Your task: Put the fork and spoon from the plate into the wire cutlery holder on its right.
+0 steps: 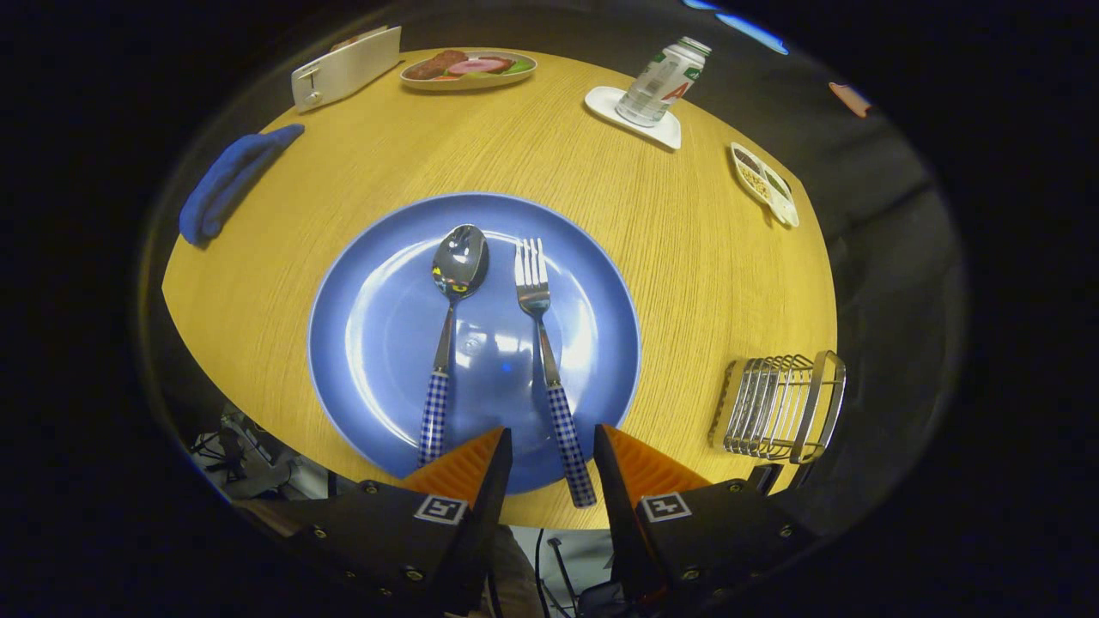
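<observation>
A blue plate (pixel 378 343) lies on the round wooden table. On it a spoon (pixel 452 300) and a fork (pixel 543 343) lie side by side, both with blue-and-white checked handles pointing toward me. The fork's handle end reaches over the plate's near rim, between my two fingers. My gripper (pixel 551 451) hovers above the near rim, open, with nothing pressed between its fingers. The spoon's handle ends just left of the left finger (pixel 468 468). The wire cutlery holder (pixel 777 408) stands on the table to the right of the plate, near the table edge.
At the far side stand a white toaster (pixel 343 69), a plate of food (pixel 468 69) and a bottle (pixel 663 81) on a white coaster. A blue cloth (pixel 232 180) lies far left, a small divided dish (pixel 764 184) far right. The table edge runs close below my fingers.
</observation>
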The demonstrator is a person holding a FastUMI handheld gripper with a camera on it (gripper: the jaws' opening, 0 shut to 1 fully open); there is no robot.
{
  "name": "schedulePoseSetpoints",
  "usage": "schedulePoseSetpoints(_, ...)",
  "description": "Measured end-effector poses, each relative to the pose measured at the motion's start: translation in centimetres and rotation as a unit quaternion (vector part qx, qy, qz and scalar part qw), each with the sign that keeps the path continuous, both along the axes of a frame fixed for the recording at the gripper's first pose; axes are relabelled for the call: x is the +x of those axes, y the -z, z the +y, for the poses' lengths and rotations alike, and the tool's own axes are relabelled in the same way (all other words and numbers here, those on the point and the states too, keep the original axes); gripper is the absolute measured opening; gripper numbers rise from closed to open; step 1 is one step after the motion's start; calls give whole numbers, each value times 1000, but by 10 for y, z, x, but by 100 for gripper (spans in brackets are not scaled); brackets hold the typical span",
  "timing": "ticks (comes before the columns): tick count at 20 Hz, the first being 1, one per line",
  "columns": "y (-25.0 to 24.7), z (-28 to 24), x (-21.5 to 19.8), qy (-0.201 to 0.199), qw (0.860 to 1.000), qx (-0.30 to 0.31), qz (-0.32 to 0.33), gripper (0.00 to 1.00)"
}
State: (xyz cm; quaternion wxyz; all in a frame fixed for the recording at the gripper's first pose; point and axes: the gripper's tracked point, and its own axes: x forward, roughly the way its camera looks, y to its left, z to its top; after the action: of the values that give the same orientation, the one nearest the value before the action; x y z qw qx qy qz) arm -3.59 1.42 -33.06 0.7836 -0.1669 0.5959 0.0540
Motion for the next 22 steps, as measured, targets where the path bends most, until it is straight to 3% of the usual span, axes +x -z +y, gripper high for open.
schedulePoseSetpoints(6, 23, 7, -2, -29, 999, 9, 20, 59)
schedulePoseSetpoints(8, 23, 8, 0, -35, 999, 10, 29, 11)
schedulePoseSetpoints(12, 21, 18, -1, -29, 997, 58, 48, 11)
schedulePoseSetpoints(13, 21, 14, -3, -34, 996, 57, 58, 1)
schedulePoseSetpoints(18, -2, 0, -2, -62, 990, 81, 94, 1)
schedulePoseSetpoints(22, -34, -35, 0, -99, 987, 60, 113, 1)
